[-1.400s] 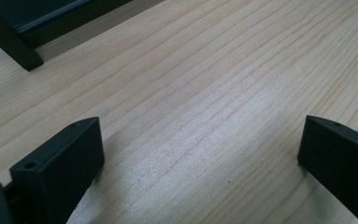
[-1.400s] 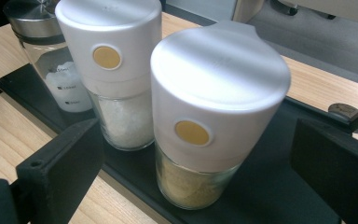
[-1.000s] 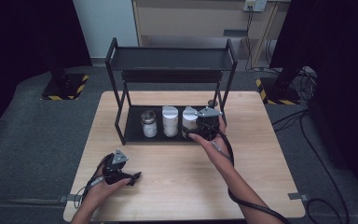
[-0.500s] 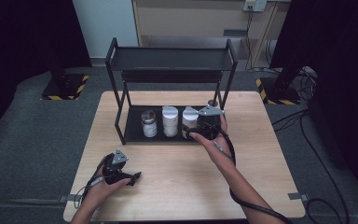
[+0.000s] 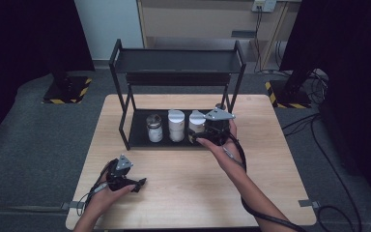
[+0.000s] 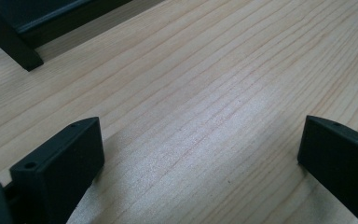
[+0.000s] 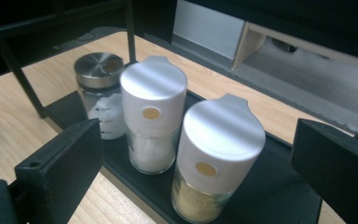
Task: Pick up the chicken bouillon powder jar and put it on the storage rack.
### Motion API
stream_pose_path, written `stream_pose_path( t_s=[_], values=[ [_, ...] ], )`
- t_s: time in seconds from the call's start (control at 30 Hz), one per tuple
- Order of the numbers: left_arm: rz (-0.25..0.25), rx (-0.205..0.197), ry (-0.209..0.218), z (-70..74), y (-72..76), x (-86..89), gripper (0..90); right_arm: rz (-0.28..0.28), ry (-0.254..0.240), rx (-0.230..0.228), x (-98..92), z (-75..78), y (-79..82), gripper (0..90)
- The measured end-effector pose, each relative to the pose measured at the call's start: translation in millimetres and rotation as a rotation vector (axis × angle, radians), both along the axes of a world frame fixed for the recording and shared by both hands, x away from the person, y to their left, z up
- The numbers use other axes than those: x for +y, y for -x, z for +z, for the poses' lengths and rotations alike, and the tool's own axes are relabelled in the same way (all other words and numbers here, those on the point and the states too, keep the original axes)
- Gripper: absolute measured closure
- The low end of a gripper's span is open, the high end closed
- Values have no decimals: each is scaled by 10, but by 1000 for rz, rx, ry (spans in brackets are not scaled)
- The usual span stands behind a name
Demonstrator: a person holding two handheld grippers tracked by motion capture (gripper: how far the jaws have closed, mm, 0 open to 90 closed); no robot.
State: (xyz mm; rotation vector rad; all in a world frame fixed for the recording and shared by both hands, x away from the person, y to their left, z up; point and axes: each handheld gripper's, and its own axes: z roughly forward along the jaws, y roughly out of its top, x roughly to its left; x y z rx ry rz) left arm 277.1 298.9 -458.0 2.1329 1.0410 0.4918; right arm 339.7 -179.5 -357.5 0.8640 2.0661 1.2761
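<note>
At rack's lower shelf, right gripper [image 5: 207, 129] unmoved; fingers wide apart.

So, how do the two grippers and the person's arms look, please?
Both grippers are black. The left gripper and the right gripper each carry a grey three-cornered plate on top, and a dark cable trails back from each along the forearm. In the gripper views the jaws are flat, blocky black pads, each with a small round hole. The forearms are bare; no sleeves show.
</note>
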Motion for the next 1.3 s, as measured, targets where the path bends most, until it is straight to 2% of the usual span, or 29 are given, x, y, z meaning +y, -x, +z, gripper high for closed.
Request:
stream_pose_path(
  t_s=[0.4,0.63,0.87,1.1,1.3],
  values=[
    [-2,0,0,1,-3,2,0,83,11,-47,-139,114,192,29],
    [-2,0,0,1,-4,2,0,107,5,-57,-220,119,288,27],
    [-2,0,0,1,-4,2,0,142,31,-55,-270,110,332,27],
    [-2,0,0,1,-4,2,0,192,75,-43,-364,13,368,27],
    [-2,0,0,1,-3,2,0,210,85,-9,-474,-196,408,30]
  ],
)
